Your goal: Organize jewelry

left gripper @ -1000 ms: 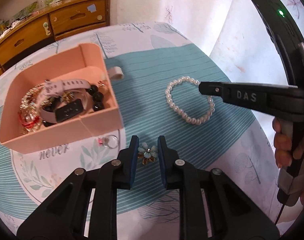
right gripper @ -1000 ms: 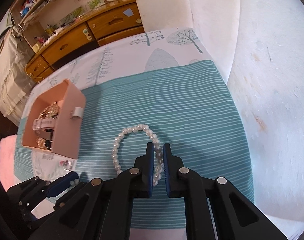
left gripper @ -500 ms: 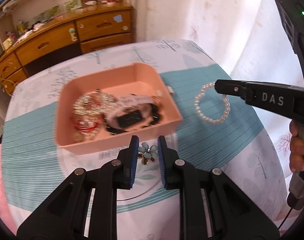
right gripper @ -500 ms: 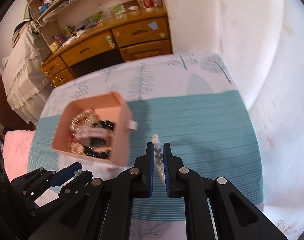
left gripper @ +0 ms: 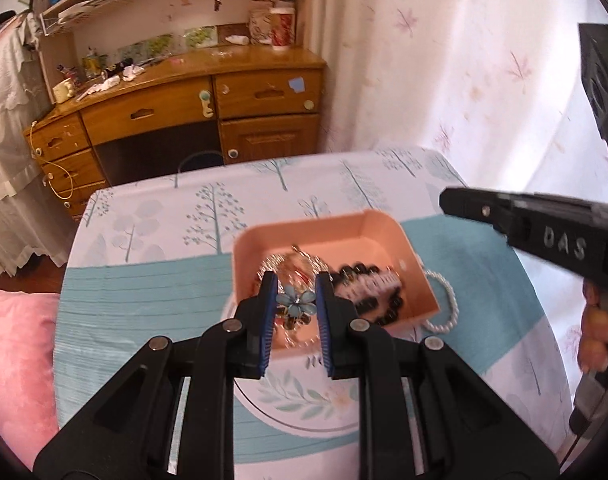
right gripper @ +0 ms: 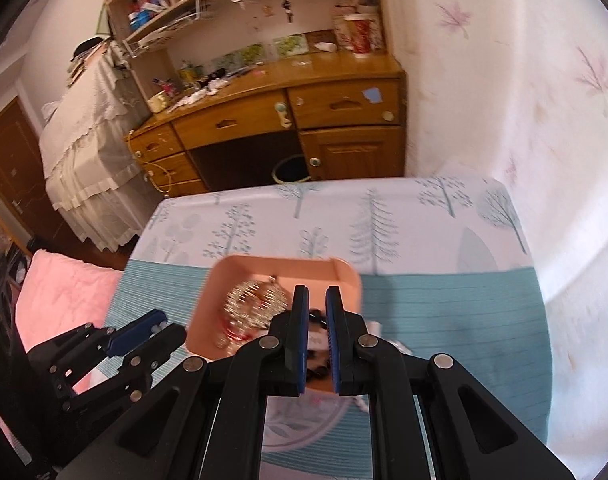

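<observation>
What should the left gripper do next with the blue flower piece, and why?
Probably lower the left gripper a little and then open it. It is shut on the blue flower piece, which in the left wrist view lies in line with the open pink box that already holds other jewelry. Its height above the box is hard to judge, so a short descent first seems safer.

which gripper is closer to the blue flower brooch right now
Left. The left gripper is shut on the blue flower brooch, holding it over the pink tray. The right gripper is off to the side, above the tray too.
</observation>
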Tool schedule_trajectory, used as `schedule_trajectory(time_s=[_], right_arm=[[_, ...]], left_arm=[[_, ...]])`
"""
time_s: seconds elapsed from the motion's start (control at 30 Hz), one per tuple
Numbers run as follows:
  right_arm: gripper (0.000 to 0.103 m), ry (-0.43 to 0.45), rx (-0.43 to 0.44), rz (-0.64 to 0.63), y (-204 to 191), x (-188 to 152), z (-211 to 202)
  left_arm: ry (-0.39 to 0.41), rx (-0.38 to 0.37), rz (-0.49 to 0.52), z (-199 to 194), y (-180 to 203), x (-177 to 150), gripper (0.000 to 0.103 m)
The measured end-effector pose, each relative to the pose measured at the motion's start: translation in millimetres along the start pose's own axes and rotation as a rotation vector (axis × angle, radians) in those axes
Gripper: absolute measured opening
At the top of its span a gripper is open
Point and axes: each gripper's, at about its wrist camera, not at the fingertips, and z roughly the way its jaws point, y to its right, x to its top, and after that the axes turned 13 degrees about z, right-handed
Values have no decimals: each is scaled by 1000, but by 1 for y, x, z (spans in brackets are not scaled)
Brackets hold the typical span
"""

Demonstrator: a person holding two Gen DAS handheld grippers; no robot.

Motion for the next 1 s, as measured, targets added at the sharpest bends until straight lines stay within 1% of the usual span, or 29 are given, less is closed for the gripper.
schedule_trajectory(time_s=[0.17,0.3,0.37,0.4,0.43,0.47,0.5,0.53,0.57,0.6,0.63,0.67,0.7,0.73,0.77,0.8,0.9,1.0], right_arm=[[9,-20,15,-19,-22,1,6],[9,-55,15,-19,-29,-2,15],[9,-86,21,-25,-28,-3,23],[9,-99,23,-27,-28,-3,26],[9,-105,18,-26,-27,-4,30],[12,-109,15,-26,-25,-4,33],[18,-113,13,-24,-22,-4,35],[24,-115,11,-21,-19,-4,38],[39,-114,4,-13,-15,-5,38],[48,-111,-2,-6,-11,-5,39],[51,-110,-6,-1,-6,-6,39],[57,-111,-14,5,-1,-8,40],[66,-112,-25,10,5,-10,41],[70,-114,-33,14,12,-12,42],[77,-119,-50,19,20,-16,44],[81,-125,-65,23,28,-21,45],[85,-131,-83,11,51,-37,45],[87,-118,-117,-66,71,-59,41]], left_arm=[[4,-25,-32,16,-11,11,17],[-38,-42,-75,34,-17,15,17],[-52,-54,-91,40,-18,14,20],[-56,-54,-95,43,-18,13,29],[-59,-49,-98,44,-18,12,45],[-61,-40,-103,45,-19,12,52],[-60,-35,-109,46,-21,11,58],[-60,-34,-118,46,-23,10,58],[-66,-36,-126,48,-24,9,59],[-71,-35,-133,48,-25,7,59],[-74,-30,-139,49,-26,4,59],[-74,-21,-143,49,-25,1,59],[-74,-11,-145,48,-25,-2,59],[-73,1,-147,48,-24,-7,59],[-68,9,-152,46,-23,-12,59],[-63,11,-158,45,-23,-17,59],[-38,-4,-186,36,-22,-34,59],[-20,-27,-192,28,-18,-47,59]])
